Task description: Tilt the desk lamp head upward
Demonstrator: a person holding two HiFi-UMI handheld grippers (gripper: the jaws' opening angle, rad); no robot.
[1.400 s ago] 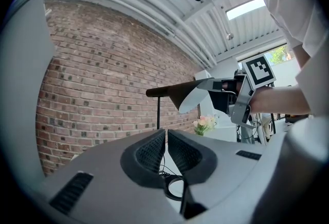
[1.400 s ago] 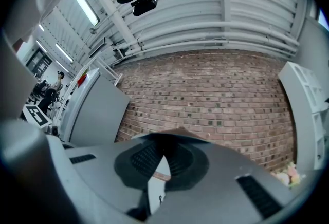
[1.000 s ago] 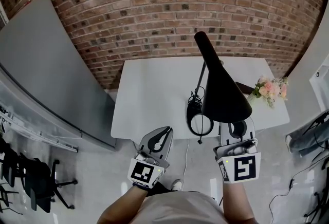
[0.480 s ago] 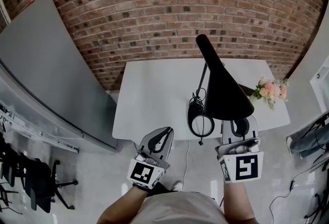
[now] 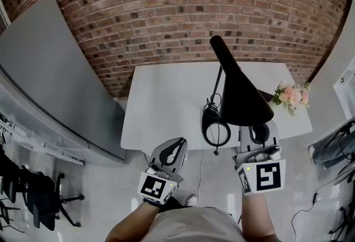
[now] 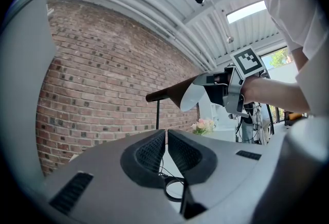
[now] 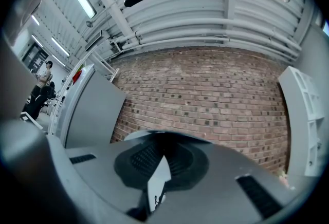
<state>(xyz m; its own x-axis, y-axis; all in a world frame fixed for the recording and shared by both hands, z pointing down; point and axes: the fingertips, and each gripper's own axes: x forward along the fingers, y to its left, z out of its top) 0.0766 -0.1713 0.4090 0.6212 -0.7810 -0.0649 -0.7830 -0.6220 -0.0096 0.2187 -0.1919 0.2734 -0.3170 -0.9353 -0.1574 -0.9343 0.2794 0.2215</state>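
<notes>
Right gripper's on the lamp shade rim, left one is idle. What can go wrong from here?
1. The right gripper pinches only the thin rim of the lamp head, so it may slip off as the head tilts up.
2. The lamp base sits near the front edge of the table. The left gripper, shut and empty, is not bracing it, so the lamp might slide or tip.

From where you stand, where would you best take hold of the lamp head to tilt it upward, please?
Grip the lamp head by its thin wide rim, coming from the near side: the cone narrows towards its far neck, so the rim likely gives most leverage. The right gripper appears shut on it.
</notes>
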